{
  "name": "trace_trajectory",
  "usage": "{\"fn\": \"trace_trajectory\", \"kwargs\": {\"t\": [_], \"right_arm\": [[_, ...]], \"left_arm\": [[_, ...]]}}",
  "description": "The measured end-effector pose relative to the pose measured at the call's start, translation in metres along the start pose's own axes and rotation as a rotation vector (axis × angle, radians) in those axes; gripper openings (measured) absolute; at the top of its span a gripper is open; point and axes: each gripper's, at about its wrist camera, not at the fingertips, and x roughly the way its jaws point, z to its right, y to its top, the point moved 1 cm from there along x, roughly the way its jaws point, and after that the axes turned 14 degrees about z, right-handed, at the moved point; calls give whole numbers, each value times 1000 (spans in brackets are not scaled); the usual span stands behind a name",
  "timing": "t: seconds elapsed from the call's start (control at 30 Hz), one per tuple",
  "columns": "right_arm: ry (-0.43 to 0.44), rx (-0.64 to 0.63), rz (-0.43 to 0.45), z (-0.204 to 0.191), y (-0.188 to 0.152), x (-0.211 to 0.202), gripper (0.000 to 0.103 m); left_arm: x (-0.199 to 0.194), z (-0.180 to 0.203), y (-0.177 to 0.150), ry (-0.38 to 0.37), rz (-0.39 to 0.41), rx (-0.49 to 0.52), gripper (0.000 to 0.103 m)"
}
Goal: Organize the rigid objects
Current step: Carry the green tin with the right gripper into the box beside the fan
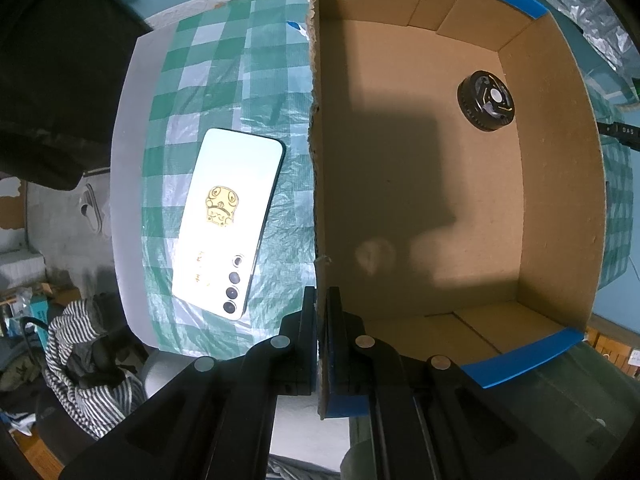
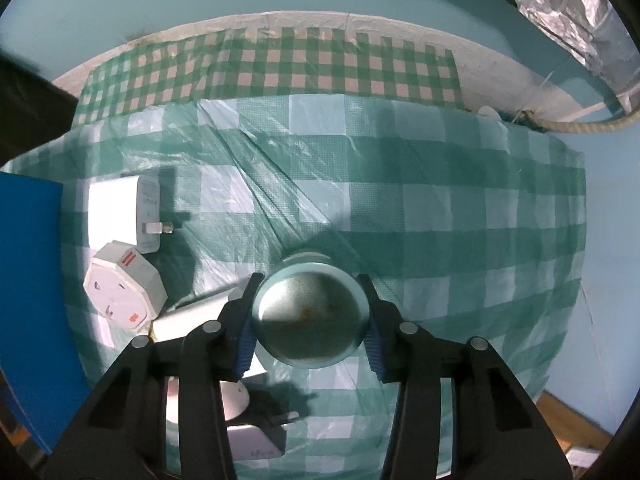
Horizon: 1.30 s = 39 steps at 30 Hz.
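- Round metal tin [image 2: 310, 316]: between the pads of my right tongs [image 2: 308, 320], which press on both of its sides; it stands on the checked cloth [image 2: 440, 208] of the worktop, away from the edges.
- Cardboard box [image 1: 420, 160]: my left tongs [image 1: 318, 320] are clamped tight on its side wall.
- Black round part [image 1: 486, 100]: on the box floor, near a far corner.
- White phone [image 1: 230, 216]: face down beside the box.
- Two white plug adapters [image 2: 124, 292] [image 2: 120, 208]: near the blue box wall [image 2: 28, 280].

The cardboard box [image 1: 420, 160] carries small white print on its blue top edge, roughly "(310x230x110)mm", partly cut off. A black strap [image 1: 622, 132] beside it shows "DAS". Gold marks on the phone [image 1: 228, 224] are unreadable.
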Motion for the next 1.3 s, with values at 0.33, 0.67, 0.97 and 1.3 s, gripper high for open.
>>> {"fn": "trace_trajectory", "kwargs": {"t": [0.33,0.67,0.97,1.3], "right_arm": [[-2,-22,22,-5,1,-11,44],[12,-45,30,-20,4,-34,44],[46,-85,53,-47,11,-71,44],[114,-184,95,-95,21,-107,44]], "left_arm": [[3,-1,-2,-3,-5,3,4],[4,-1,-2,-4,-3,6,4],[5,0,-3,-5,-3,2,4],[3,-1,-4,-12,2,-5,4]]}}
